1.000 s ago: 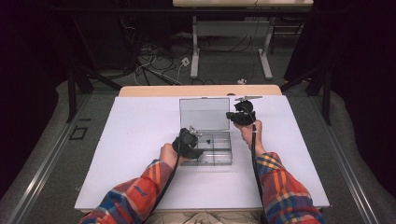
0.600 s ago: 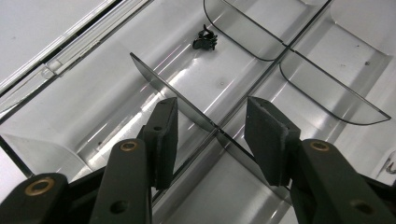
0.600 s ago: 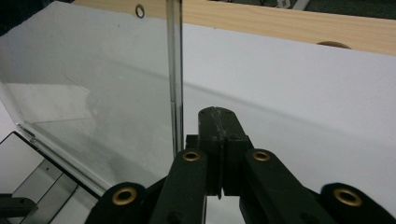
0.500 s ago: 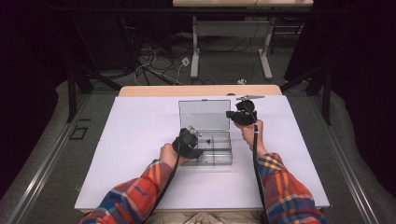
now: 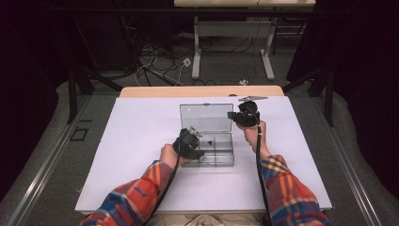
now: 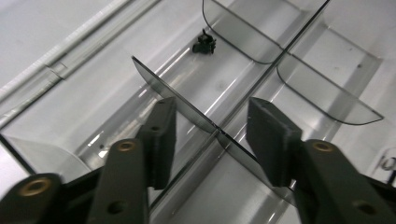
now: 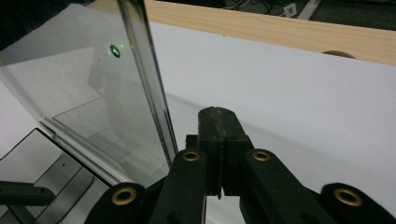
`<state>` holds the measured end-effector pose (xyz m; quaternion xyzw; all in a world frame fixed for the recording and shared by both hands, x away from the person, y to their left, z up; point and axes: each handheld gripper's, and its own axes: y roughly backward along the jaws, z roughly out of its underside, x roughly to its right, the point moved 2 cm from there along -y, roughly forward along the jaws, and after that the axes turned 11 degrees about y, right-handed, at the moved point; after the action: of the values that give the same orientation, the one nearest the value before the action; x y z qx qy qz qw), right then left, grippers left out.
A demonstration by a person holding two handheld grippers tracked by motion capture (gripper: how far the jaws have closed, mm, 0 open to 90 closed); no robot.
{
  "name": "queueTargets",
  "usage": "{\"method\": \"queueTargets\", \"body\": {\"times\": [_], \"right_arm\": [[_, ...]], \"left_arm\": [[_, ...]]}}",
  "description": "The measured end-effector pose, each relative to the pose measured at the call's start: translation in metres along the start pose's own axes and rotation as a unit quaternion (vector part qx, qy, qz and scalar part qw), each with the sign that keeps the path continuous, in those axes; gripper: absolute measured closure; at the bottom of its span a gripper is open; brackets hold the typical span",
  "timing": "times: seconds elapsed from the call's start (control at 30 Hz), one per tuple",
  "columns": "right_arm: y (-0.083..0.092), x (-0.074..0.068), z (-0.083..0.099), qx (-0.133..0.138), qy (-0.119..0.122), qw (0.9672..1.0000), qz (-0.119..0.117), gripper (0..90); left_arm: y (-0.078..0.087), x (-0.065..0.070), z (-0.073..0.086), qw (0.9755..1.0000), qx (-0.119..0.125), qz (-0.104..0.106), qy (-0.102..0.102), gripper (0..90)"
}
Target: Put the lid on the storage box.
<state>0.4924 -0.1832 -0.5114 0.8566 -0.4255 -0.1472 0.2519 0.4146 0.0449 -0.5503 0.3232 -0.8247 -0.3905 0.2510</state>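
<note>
From the high view we see the clear compartment box [image 5: 208,149] on the white worktop [image 5: 136,141], its lid [image 5: 206,117] standing up at the far side. The left gripper [image 5: 194,136] sits at the box's near left corner, held by a hand whose plaid-sleeved forearm comes in from below. The right gripper [image 5: 234,116] hovers at the box's far right corner, just beside the lid's edge, on a forearm angled up from the near right. A small black part [image 5: 208,140] lies inside the box.

In the left gripper view, the left gripper [image 6: 211,130] has just been opening and stands partly apart, astride a thin clear divider [image 6: 187,108] of the box; the pads seem clear of it, though the angle makes that hard to judge. The small black part [image 6: 204,43] lies in a compartment well beyond the gripper.

In the right gripper view, the right gripper [image 7: 219,140] is clenched with nothing between its pads, just right of the upright lid [image 7: 88,88].
</note>
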Motion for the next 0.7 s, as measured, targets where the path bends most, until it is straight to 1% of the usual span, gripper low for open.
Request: {"method": "queueTargets", "body": {"times": [0.03,0.07,0.1,0.13,0.17,0.2,0.23,0.27,0.37,0.4,0.47,0.57,0.63,0.67,0.7], "right_arm": [[0.0,0.0,0.0,-0.001,0.003,1.0,0.004,90.0],[0.001,0.0,0.0,-0.003,0.004,1.0,0.002,90.0],[0.001,0.0,0.0,-0.002,0.006,1.0,0.003,90.0],[0.001,0.0,0.0,-0.003,0.005,1.0,0.002,90.0],[0.002,-0.001,0.0,-0.003,0.005,1.0,0.002,90.0],[0.002,-0.001,0.0,-0.002,0.005,1.0,0.0,90.0],[0.002,-0.001,0.0,-0.003,0.007,1.0,0.003,90.0],[0.003,-0.002,0.0,-0.005,0.007,1.0,0.003,90.0],[0.003,-0.002,0.001,-0.004,0.011,0.9999,0.003,90.0],[0.003,-0.003,0.001,-0.002,0.009,1.0,0.001,90.0],[0.004,-0.003,0.001,-0.005,0.011,0.9999,0.003,90.0],[0.004,-0.003,0.001,-0.004,0.011,0.9999,0.003,90.0],[0.005,-0.004,0.002,-0.006,0.011,0.9999,0.005,90.0],[0.005,-0.004,0.002,-0.005,0.01,0.9999,0.003,90.0],[0.005,-0.004,0.002,-0.006,0.011,0.9999,0.005,90.0]], "left_arm": [[0.003,-0.001,-0.002,1.0,0.005,0.002,0.001,49.4],[0.007,-0.001,-0.004,0.9999,0.01,0.004,0.004,46.8],[0.012,-0.003,-0.006,0.9999,0.016,-0.001,0.004,43.0],[0.017,-0.004,-0.009,0.9998,0.021,-0.003,0.004,37.3],[0.022,-0.005,-0.01,0.9994,0.034,-0.007,0.009,34.8],[0.027,-0.007,-0.012,0.999,0.042,-0.01,0.014,31.9],[0.033,-0.011,-0.014,0.9983,0.052,-0.016,0.019,26.9],[0.037,-0.013,-0.015,0.998,0.054,-0.019,0.025,21.1],[0.049,-0.024,-0.019,0.9961,0.07,-0.032,0.043,12.4],[0.052,-0.027,-0.02,0.9957,0.07,-0.036,0.05,7.6],[0.056,-0.033,-0.022,0.9947,0.075,-0.044,0.054,0.5],[0.059,-0.041,-0.025,0.9931,0.085,-0.048,0.065,0.0],[0.059,-0.045,-0.027,0.9928,0.084,-0.053,0.067,0.0],[0.058,-0.046,-0.027,0.992,0.088,-0.062,0.067,1.7],[0.058,-0.047,-0.028,0.9909,0.096,-0.067,0.066,7.1]]}}
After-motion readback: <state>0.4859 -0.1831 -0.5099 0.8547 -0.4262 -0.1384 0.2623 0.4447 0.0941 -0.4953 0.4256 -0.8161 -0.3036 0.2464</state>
